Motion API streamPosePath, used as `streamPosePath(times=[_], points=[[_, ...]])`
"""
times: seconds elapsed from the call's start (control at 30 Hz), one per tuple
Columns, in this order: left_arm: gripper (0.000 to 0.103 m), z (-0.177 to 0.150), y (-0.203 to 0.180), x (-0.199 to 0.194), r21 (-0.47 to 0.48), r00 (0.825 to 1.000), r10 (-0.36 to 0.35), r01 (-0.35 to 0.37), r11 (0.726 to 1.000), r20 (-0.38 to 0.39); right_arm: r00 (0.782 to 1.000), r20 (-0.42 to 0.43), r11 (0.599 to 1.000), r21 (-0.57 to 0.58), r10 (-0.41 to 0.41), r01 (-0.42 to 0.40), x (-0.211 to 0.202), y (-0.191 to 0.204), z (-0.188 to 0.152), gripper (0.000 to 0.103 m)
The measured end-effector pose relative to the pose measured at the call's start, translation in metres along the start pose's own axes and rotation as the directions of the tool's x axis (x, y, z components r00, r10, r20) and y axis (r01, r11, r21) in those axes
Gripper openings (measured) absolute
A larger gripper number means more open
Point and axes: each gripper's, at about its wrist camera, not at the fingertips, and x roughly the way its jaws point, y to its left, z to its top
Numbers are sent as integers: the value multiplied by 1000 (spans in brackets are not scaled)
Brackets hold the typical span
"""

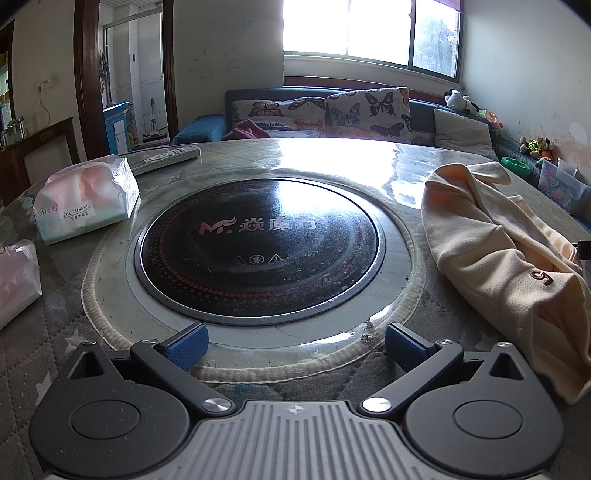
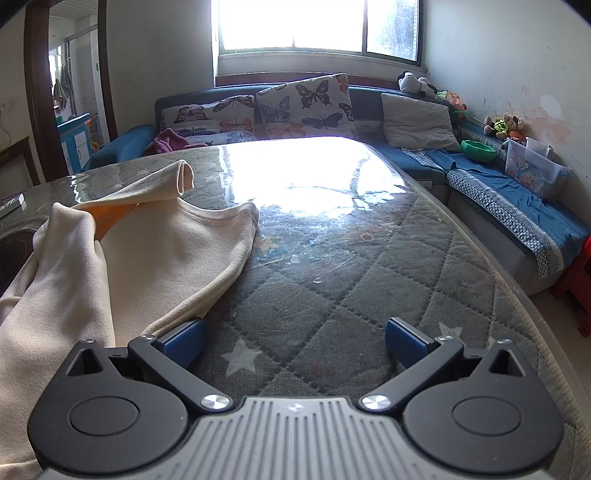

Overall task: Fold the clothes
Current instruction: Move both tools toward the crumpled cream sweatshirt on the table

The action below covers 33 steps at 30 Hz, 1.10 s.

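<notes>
The cream garment lies crumpled on the surface, unfolded. It sits at 9 o'clock of the right gripper and 3 o'clock of the left gripper — both spread wide, empty, likely poised to straddle it.

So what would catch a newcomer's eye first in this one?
Probably the crumpled cream garment, lying unfolded on the quilted table to the left of the open right tool. In the left view it is the round black cooktop set in the table's middle, straight ahead of the open left tool, with a tissue pack on its left. Behind, butterfly cushions line the sofa under a glaring window.
</notes>
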Motion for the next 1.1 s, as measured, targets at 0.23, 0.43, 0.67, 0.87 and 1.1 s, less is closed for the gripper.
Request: streamPosePath(times=[0.23,0.43,0.67,0.87,1.1], points=[[103,1,0,-1,-6,1000,3,-3,1000,-7,1000,-11,1000,5,22,-21,-4,-1,8,103],[103,4,-13,-8,-15,999,31,-32,999,-35,997,-9,996,-46,73,-73,-26,6,2,103],[103,7,-39,-27,-21,997,71,-72,997,-40,987,46,983,-103,155,-150,-79,16,-10,103],[103,8,-56,-38,-67,996,61,-65,996,-59,975,69,975,-85,213,-207,-113,26,-27,103],[103,6,-78,-48,-61,997,46,-50,997,-64,964,68,965,-77,257,-252,-135,40,-46,103]])
